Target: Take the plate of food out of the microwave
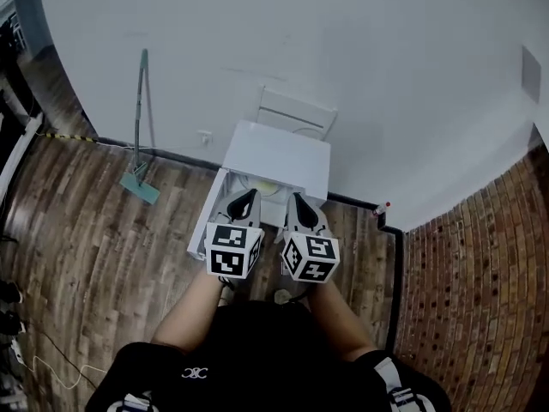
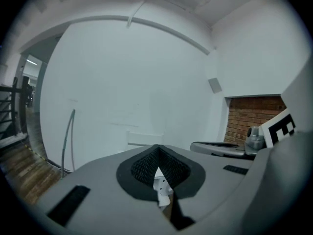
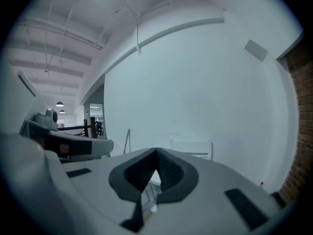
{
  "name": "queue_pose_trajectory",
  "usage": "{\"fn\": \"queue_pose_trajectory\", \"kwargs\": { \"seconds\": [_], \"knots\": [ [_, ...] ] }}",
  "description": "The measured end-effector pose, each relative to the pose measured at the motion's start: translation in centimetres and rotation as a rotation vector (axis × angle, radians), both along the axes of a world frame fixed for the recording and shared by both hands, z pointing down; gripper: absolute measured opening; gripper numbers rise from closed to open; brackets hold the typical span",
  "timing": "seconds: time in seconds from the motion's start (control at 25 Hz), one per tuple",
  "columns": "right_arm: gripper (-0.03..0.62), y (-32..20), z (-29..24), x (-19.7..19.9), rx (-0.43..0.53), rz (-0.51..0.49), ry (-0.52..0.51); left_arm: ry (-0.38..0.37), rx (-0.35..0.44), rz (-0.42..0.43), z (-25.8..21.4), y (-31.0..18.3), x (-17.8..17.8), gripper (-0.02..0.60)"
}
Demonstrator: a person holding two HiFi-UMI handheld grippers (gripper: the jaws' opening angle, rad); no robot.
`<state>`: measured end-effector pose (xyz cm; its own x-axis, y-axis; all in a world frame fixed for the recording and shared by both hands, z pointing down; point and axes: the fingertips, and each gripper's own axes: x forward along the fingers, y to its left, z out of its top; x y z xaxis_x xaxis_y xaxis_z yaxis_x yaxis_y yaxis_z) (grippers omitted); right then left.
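Far out at ten o'clock from the microwave, I see a long-handled mop leaning on the white wall, its head down on the wooden floor. The microwave itself sits at the foot of that wall, dead ahead at twelve o'clock from me. Its door is swung open on the left side, toward seven o'clock. The cavity is lit, and all I can make out inside is a pale yellowish patch. It sits where the plate of food would be, but it is too small for me to be sure. My left tool points at the opening from six o'clock, with its tips near the lower edge. In the left gripper view, the left tool has its jaws closed together at the tips with nothing between them. The right tool lies just beside it, also aimed into the mouth. In its own view, the right tool is likewise closed and empty. The marker cubes sit near each other without touching. At four o'clock from the microwave, a small red-capped thing stands by the black skirting. A brick wall fills the right.
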<state>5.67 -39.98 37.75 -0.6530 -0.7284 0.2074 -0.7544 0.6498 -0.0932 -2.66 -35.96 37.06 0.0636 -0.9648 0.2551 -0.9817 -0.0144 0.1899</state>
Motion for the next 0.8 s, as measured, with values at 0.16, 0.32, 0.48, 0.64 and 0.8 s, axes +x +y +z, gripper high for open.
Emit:
{"fn": "queue_pose_trajectory", "kwargs": {
  "seconds": [0.16, 0.32, 0.48, 0.64, 0.8],
  "knots": [
    [0.008, -1.9, 0.4, 0.5, 0.023, -0.106, 0.040, 0.056, -0.015, -0.108, 1.0, -1.1, 0.9, -0.008],
    [0.008, -4.1, 1.7, 1.1, 0.041, -0.212, 0.102, 0.065, -0.030, -0.217, 2.4, -1.7, 2.4, -0.008],
    [0.008, -4.5, 4.0, 1.0, 0.034, -0.344, 0.169, 0.109, -0.058, -0.355, 4.5, -0.7, 3.4, -0.008],
    [0.008, -4.5, 7.0, 0.0, 0.048, -0.451, 0.224, 0.125, -0.105, -0.447, 7.3, 0.5, 3.4, -0.008],
    [0.009, -3.9, 10.5, -1.4, 0.040, -0.511, 0.276, 0.183, -0.155, -0.501, 10.7, 2.0, 2.5, -0.008]
  ]
}}
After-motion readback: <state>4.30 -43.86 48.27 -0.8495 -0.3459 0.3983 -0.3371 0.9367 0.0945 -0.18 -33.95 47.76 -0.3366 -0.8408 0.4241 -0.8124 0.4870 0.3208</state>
